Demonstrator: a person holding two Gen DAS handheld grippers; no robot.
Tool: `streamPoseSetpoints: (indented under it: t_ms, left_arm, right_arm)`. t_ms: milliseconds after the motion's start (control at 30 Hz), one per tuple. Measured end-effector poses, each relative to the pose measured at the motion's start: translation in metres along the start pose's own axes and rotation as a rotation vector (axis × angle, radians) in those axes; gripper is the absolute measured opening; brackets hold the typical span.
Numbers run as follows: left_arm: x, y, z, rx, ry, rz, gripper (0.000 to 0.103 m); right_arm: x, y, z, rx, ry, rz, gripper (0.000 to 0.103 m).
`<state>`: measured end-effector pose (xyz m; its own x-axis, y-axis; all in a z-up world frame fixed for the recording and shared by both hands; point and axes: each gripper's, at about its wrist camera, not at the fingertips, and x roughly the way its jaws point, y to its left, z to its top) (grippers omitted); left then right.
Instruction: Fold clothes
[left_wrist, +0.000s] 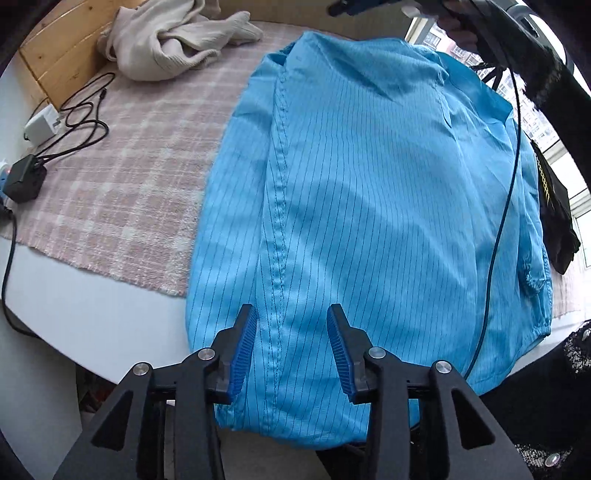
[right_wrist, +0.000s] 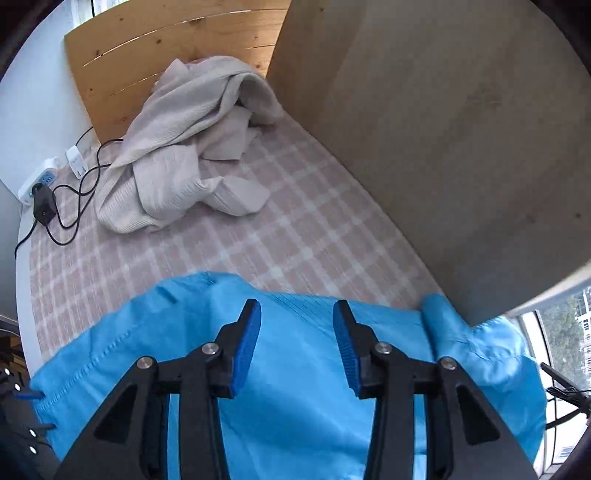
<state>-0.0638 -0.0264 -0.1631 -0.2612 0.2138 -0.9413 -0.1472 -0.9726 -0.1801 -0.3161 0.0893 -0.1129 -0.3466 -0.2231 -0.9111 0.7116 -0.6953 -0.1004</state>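
- Blue striped garment (left_wrist: 369, 184): spread long and narrow over the pink plaid blanket (left_wrist: 129, 177), near hem hanging a bit past the table edge (left_wrist: 110, 332) at 6 o'clock. Sides look tucked in already, long seam running 6 to 12.
- Left gripper (left_wrist: 291, 321): spread wide, blue pads either side of that seam near the hem, nothing pinched. Hovering or resting on the cloth, can't tell which.
- Right gripper (right_wrist: 297, 317): also wide apart, empty, over the far end of the same garment, around the collar end by the look of it. Visible in the left view way up at 12 o'clock.
- Could fit a lengthwise fold just laid down, or a spread-out piece waiting for the end-to-end fold. No calling it from here.
- Risks: slick thin fabric, so a shallow pinch would probably grab only the top layer and peel the tucked side open.
- Hem overhanging the edge could slide the whole thing off if tugged toward 6.
- Blue cable (left_wrist: 506, 206) draped across the cloth at 3 o'clock, likely to snag or drag a fold out.
- Further out: cream knit garment (right_wrist: 177, 155) crumpled at 11 o'clock, charger and black cords (left_wrist: 55, 125) at 9, black item (left_wrist: 557, 221) at 3. Wide sweeps could catch those.
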Motion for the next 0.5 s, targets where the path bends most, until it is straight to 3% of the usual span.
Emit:
streamPoseSetpoints:
  t_ms: [100,300,400,500]
  left_arm:
    - [0.012,-0.005,0.003,0.036,0.029,-0.019,0.037]
    - [-0.006,0.01,-0.006,0.019,0.0,-0.034,0.037]
    - [-0.017,0.026,-0.016,-0.028,-0.019,-0.062,0.037]
    - [-0.016,0.033,-0.028,-0.058,-0.016,-0.106,0.038]
  right_arm:
    - [0.04,0.023,0.02,-0.021,0.069,0.036,0.04]
    - [0.089,0.053,0.017,-0.192,0.267,-0.069,0.04]
    - [0.091,0.05,0.013,-0.222,0.275,-0.124,0.038]
    - [0.09,0.04,0.018,-0.132,0.261,-0.04,0.004]
